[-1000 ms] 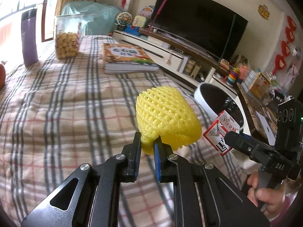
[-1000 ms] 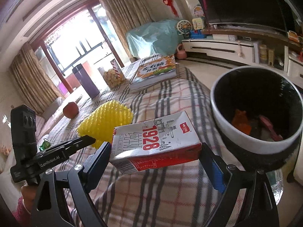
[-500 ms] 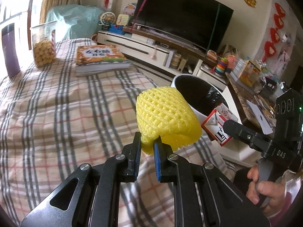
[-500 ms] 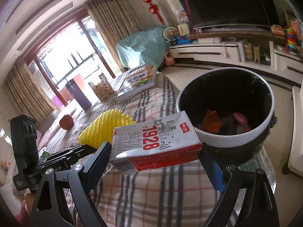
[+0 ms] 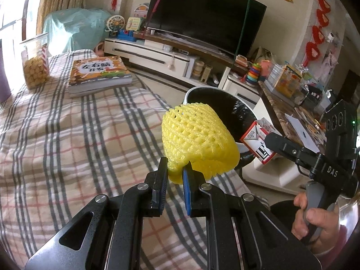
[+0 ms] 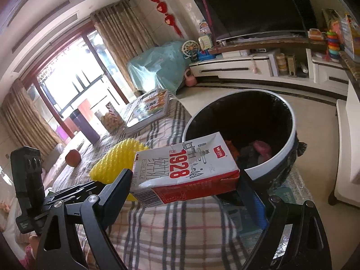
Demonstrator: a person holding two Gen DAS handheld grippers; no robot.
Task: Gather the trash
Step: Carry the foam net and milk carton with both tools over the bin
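The left tongs (image 5: 175,175) are matte black metal: two flat arms with triangular cut-outs and round silver screw heads, ending in narrow pads, one with a blue face. The right tongs (image 6: 186,189) share that build, with wider black arms, silver screws and a blue pad on one finger. Seen beside the left tongs, the right unit carries a black box with three round ports, white "DAS" lettering and a grey handle. A hand (image 5: 315,216) shows a pink cuff.

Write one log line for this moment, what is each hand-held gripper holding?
left hand-held gripper: yellow foam net | right hand-held gripper: milk carton | trash bin: ahead, open
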